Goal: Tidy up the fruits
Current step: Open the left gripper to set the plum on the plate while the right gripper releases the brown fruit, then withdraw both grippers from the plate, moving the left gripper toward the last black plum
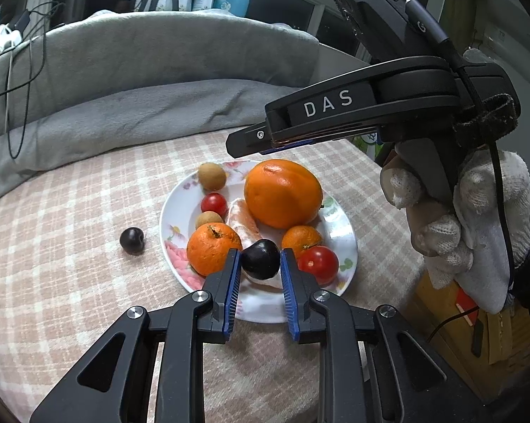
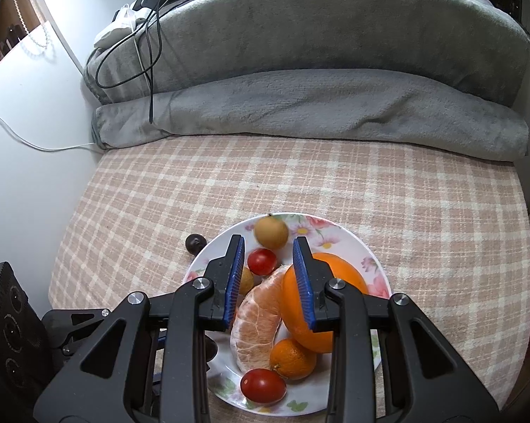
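Checked desk [image 2: 370, 183] under grey blanket [image 2: 300, 70], floral plate [image 1: 180, 197] heaped with fruit, big orange [image 1: 282, 192], left tongs [image 1: 258, 264] clamped on dark plum [image 1: 261, 259] over plate, seen only from left wrist, right tongs [image 2: 269, 278] apart above plate, second plum [image 1: 132, 240] on cloth beside plate.

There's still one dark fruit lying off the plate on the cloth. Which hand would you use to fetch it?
Probably neither at once. The left gripper is nearer that side, but its pads already flank a dark fruit over the plate. The right gripper, open and empty above the plate, is freer to fetch the stray fruit.
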Demonstrator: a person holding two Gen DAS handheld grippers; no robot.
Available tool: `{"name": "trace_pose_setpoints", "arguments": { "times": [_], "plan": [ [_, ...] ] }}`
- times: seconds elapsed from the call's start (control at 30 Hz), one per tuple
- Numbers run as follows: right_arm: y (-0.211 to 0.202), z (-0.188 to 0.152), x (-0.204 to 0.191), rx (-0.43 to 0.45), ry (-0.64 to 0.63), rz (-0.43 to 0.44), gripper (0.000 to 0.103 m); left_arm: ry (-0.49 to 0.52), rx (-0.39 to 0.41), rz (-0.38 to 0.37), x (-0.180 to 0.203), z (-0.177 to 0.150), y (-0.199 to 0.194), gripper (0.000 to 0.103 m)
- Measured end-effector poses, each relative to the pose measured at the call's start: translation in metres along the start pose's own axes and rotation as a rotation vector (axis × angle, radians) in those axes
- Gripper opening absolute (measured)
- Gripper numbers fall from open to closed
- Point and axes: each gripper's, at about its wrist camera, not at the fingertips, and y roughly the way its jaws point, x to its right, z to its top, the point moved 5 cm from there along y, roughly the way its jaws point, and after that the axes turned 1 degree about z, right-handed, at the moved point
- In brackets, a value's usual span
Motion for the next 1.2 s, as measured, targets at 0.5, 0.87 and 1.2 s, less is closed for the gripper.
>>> {"name": "trace_pose_setpoints", "arguments": {
  "times": [0.5, 0.87, 1.2],
  "plan": [
    [-0.017, 0.007, 0.001, 0.082, 0.003, -0.01, 0.084, 0.0, 0.022, -0.005, -0.002, 0.002, -0.003, 0.061],
    [-0.041, 0.002, 0.001, 0.171, -0.023, -0.051, 0.087, -0.009, 0.044, 0.019, -0.013, 0.004, -0.012, 0.065],
    [-0.069, -0.017, 0.001, 0.286, -0.057, -0.117, 0.099, -0.039, 0.067, 0.068, -0.04, 0.0, -0.024, 0.065]
  ]
}}
